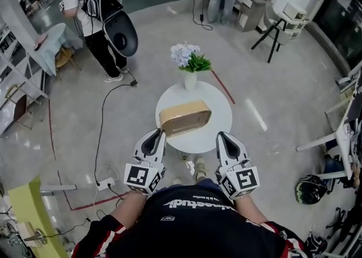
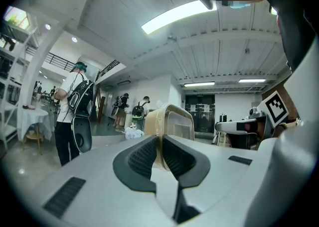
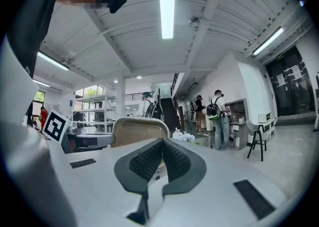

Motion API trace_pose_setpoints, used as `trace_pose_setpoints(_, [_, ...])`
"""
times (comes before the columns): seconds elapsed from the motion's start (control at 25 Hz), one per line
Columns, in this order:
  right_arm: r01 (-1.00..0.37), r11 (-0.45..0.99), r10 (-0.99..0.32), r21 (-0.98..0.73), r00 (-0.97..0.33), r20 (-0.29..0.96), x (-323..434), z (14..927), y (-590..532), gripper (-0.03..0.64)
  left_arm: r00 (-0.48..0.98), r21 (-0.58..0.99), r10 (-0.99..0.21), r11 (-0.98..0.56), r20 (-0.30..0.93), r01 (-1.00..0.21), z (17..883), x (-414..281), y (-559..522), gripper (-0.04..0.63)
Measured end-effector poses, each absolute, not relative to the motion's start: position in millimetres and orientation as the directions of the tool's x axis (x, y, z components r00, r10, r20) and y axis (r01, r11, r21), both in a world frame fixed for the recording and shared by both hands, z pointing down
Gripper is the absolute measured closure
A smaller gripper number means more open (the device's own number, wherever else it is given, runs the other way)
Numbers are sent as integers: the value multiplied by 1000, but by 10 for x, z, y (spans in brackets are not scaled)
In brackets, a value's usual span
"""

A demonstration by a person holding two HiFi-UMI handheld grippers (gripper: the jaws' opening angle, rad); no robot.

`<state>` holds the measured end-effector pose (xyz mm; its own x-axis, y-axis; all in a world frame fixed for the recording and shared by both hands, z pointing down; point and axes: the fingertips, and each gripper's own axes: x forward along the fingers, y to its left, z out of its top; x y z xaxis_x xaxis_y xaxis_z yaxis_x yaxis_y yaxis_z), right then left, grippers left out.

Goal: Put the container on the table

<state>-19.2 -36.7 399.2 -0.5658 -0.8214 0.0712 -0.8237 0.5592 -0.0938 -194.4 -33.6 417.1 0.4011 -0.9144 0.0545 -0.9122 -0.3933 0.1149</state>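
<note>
Left gripper view shows the left tongs [image 2: 160, 146] pinching the container [image 2: 174, 124] wall; right tongs [image 3: 161, 146] are together, container ahead-left; head view shows it over the table [image 1: 218, 104]; both tongs point level.

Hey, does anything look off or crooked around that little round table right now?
Only the container: it is askew over the round table, its left end at the table's edge, pinched by the left gripper. The flower vase stands upright; nothing spilled.
</note>
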Motion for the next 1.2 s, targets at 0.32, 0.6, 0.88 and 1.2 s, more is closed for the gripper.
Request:
trace_pose_setpoints(0.32, [-780, 619, -779, -96, -625, 52, -237, 3956, -794, 618, 361, 67, -927, -356, 100, -932, 4244, -1894, -651, 546])
trace_pose_setpoints(0.6, [-768, 633, -767, -94, -639, 57, -152, 3978, -1123, 618, 360, 130, -924, -344, 128, -930, 4384, -1825, -1005, 546])
trace_pose_setpoints(0.88, [-783, 612, -782, -108, -620, 66, -47, 4056, -1402, 618, 370, 181, -916, -342, 156, -922, 4527, -1814, -1304, 546])
trace_pose_setpoints(1.2, [-794, 597, -791, -116, -606, 77, 1, 4144, -1510, 618, 369, 227, -908, -324, 197, -918, 4741, -1871, -1502, 546])
